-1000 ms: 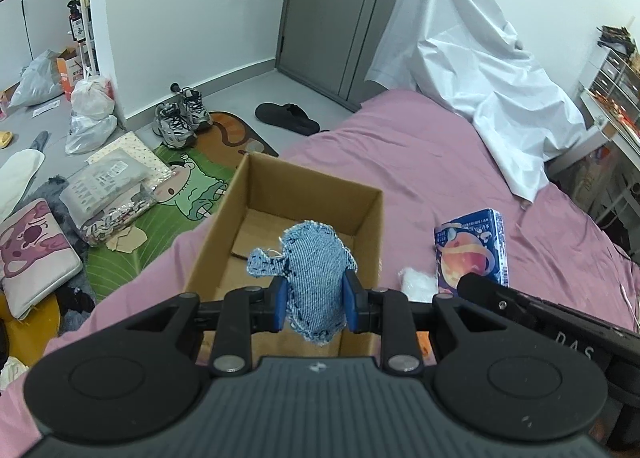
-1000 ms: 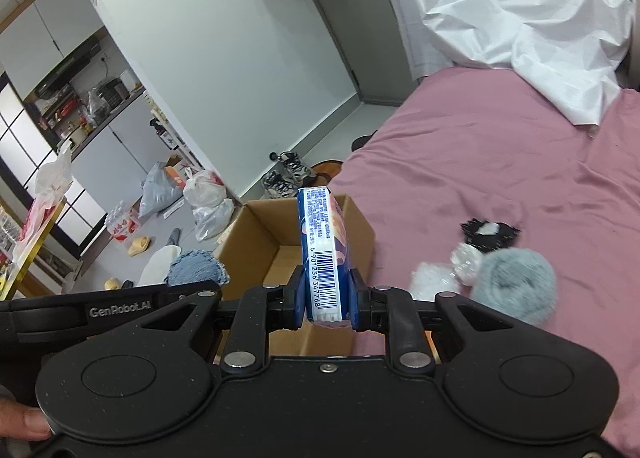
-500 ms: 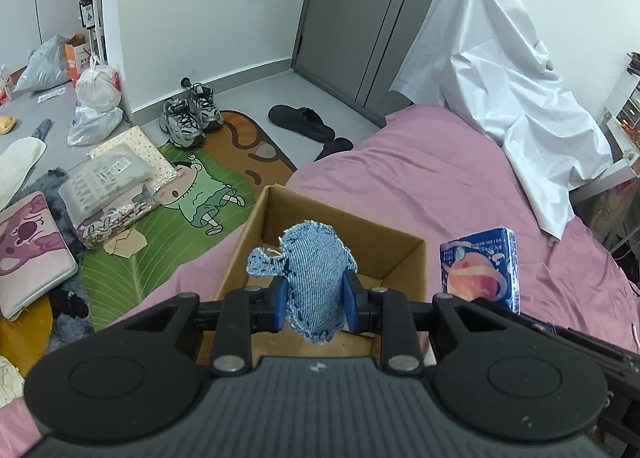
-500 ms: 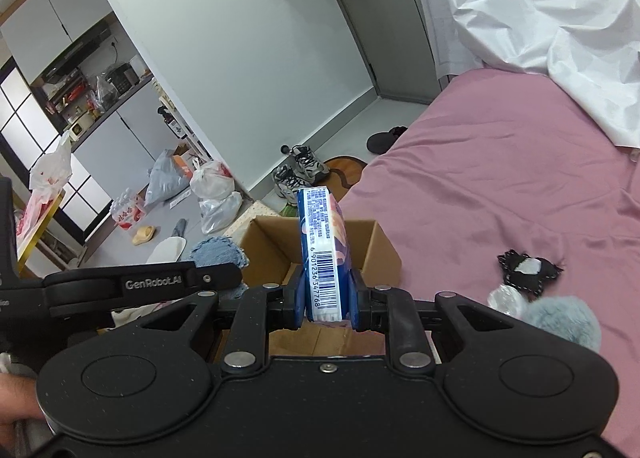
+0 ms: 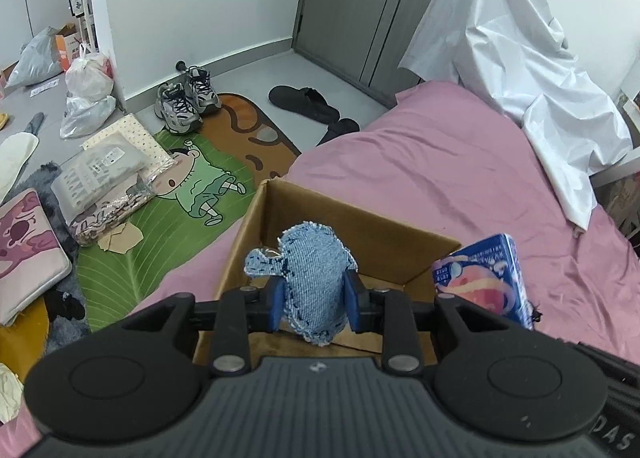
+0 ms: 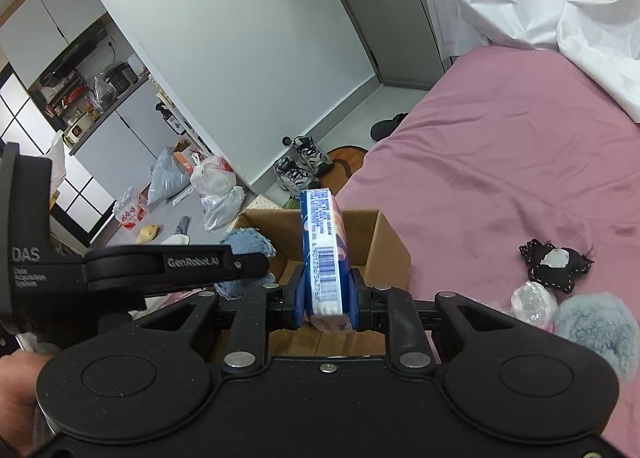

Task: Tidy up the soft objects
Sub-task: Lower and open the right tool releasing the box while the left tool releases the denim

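Observation:
My left gripper (image 5: 314, 304) is shut on a blue denim soft toy (image 5: 308, 278) and holds it above the open cardboard box (image 5: 360, 226) at the edge of the pink bed (image 5: 440, 174). My right gripper (image 6: 326, 300) is shut on a blue tissue pack (image 6: 325, 258), held upright over the same box (image 6: 390, 246). The tissue pack also shows in the left wrist view (image 5: 486, 278), just right of the box. The denim toy (image 6: 248, 244) and left gripper body appear at the left in the right wrist view.
A black star-shaped pouch (image 6: 554, 264), a clear wrapped item (image 6: 534, 300) and a grey fluffy ball (image 6: 596, 328) lie on the bed right of the box. A white sheet (image 5: 520, 58) covers furniture at the back. Sneakers (image 5: 186, 100), bags and a cartoon mat (image 5: 180, 194) lie on the floor.
Both grippers have risen and drawn back a little from the box, still holding their objects. The tissue pack has come closer to the box's right side.

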A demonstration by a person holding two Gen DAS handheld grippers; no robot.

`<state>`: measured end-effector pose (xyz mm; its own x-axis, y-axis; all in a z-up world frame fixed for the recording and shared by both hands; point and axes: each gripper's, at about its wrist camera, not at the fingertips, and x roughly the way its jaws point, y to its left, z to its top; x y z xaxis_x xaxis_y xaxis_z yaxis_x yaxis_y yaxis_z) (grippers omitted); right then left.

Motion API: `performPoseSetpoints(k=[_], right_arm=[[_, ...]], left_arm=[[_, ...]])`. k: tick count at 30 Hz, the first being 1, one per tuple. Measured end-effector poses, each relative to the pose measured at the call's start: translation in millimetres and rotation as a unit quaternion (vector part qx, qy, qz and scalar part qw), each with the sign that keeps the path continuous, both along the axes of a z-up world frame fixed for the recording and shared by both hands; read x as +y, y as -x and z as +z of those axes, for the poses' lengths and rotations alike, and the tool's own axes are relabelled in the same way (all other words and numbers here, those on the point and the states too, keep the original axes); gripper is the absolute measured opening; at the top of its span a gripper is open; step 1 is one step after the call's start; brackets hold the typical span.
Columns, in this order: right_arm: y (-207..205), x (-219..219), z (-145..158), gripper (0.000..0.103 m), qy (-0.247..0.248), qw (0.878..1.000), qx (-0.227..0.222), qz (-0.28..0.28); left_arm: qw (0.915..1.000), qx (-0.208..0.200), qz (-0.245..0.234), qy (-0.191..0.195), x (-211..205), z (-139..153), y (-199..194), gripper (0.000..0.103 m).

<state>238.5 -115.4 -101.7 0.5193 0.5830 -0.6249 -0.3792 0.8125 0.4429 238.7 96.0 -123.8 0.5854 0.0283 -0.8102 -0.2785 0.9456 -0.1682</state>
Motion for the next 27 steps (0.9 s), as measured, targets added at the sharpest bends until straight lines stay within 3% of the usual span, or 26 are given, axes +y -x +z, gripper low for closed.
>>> performPoseSetpoints(k=[4, 9, 16, 19, 21, 24, 27], right_arm=[[-3, 0, -2, 0.021, -0.003, 1.0, 0.002, -0.002], [-6, 6, 1, 0.021, -0.011, 1.0, -0.007, 0.001], [-11, 16, -4, 0.021, -0.019, 1.0, -0.008, 0.003], [-12, 19, -6, 0.021, -0.021, 1.0, -0.008, 0.002], [-13, 20, -7, 0.026, -0.023, 1.0, -0.011, 0.0], [-13, 18, -5, 0.056, -0.022, 1.0, -0.017, -0.014], [-13, 12, -2, 0.06, -0.025, 0.999, -0.024, -0.024]], left_arm=[[1.0, 0.008, -0.002, 0.0, 2, -5, -4, 0.034], [1.0, 0.001, -0.002, -0.008, 4, 3, -4, 0.064], [0.9999, -0.008, -0.008, 0.008, 10, 12, 7, 0.067], [0.9999, -0.01, 0.002, 0.001, 16, 16, 12, 0.075], [0.9998, -0.016, 0.008, 0.0, 20, 19, 15, 0.076], [0.9998, -0.013, 0.012, 0.006, 23, 18, 16, 0.077], [0.9999, -0.007, 0.01, 0.009, 24, 18, 16, 0.081]])
